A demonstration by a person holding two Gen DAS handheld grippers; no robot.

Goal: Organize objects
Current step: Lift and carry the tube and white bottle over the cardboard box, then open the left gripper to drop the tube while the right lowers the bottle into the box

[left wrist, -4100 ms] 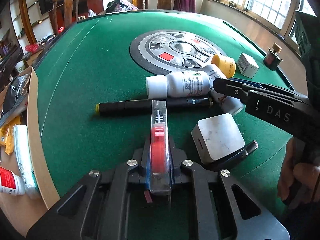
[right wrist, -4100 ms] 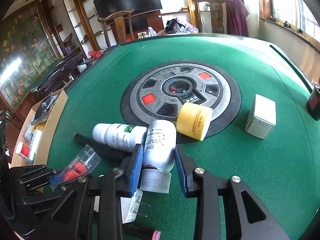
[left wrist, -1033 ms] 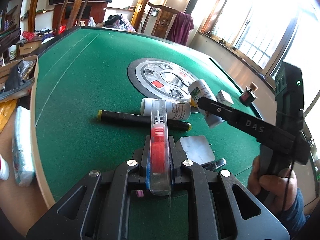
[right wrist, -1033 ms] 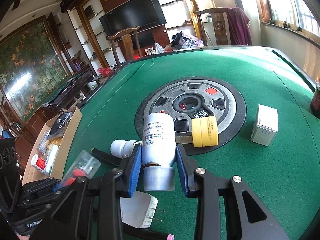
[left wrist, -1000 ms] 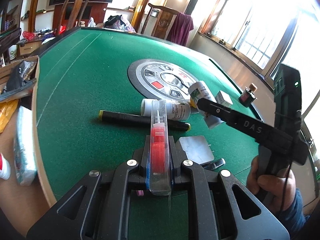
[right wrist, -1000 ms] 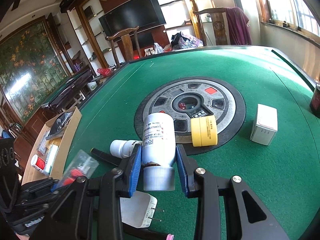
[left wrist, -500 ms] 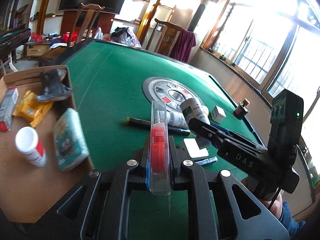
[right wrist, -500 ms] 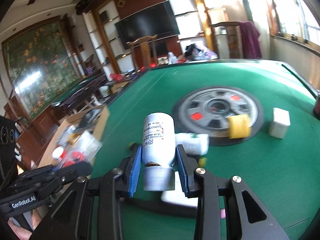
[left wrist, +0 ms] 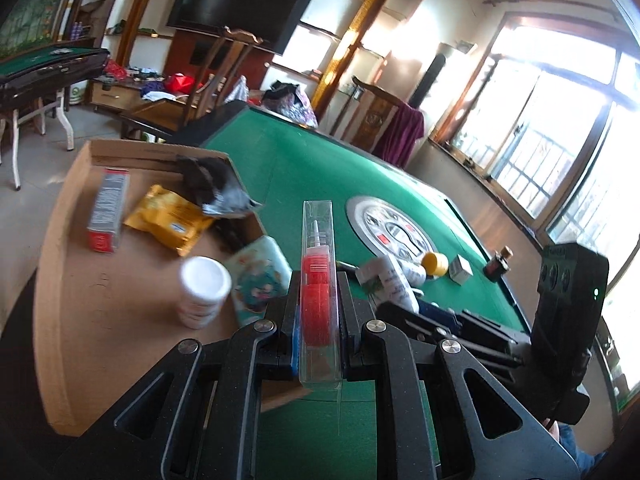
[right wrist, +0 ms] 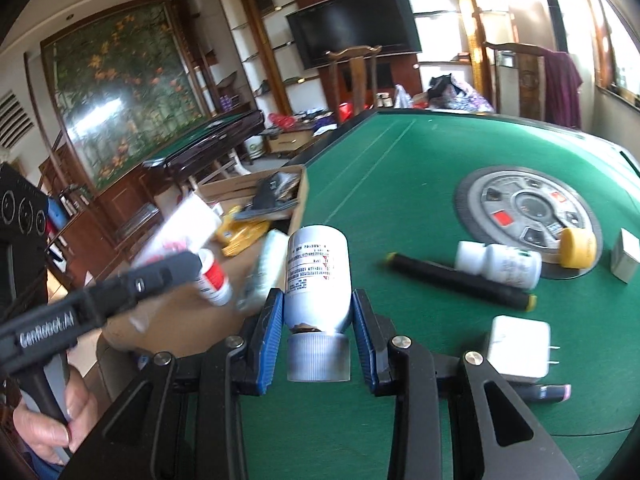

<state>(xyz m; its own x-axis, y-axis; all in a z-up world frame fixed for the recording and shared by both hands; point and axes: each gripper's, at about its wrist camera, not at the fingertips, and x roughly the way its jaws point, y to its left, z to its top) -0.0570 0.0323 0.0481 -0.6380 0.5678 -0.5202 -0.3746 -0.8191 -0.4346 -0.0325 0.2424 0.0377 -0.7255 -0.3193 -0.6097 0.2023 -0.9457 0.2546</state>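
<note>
My left gripper [left wrist: 318, 308] is shut on a clear plastic case [left wrist: 317, 240] with a red tube inside, held upright over the near edge of an open cardboard box [left wrist: 80, 320]. In the right wrist view that left gripper [right wrist: 176, 268] and its case [right wrist: 180, 228] hang blurred over the same box. My right gripper [right wrist: 316, 312] is shut on a white pill bottle [right wrist: 316, 272], cap toward the camera, above the green table [right wrist: 400, 168] next to the box. In the left wrist view the right gripper [left wrist: 400, 300] is just right of the left one.
The box holds a white bottle with a red label [left wrist: 202, 292], a teal tissue pack [left wrist: 260, 276], a yellow packet [left wrist: 172, 224] and a small carton [left wrist: 106, 210]. On the felt lie a black marker [right wrist: 460, 282], another white bottle [right wrist: 504, 264], a yellow jar [right wrist: 578, 248] and a white charger [right wrist: 518, 348].
Both grippers have swung left from over the table's middle to the cardboard box, rising a little, each still holding its thing. The loose things on the felt have not moved.
</note>
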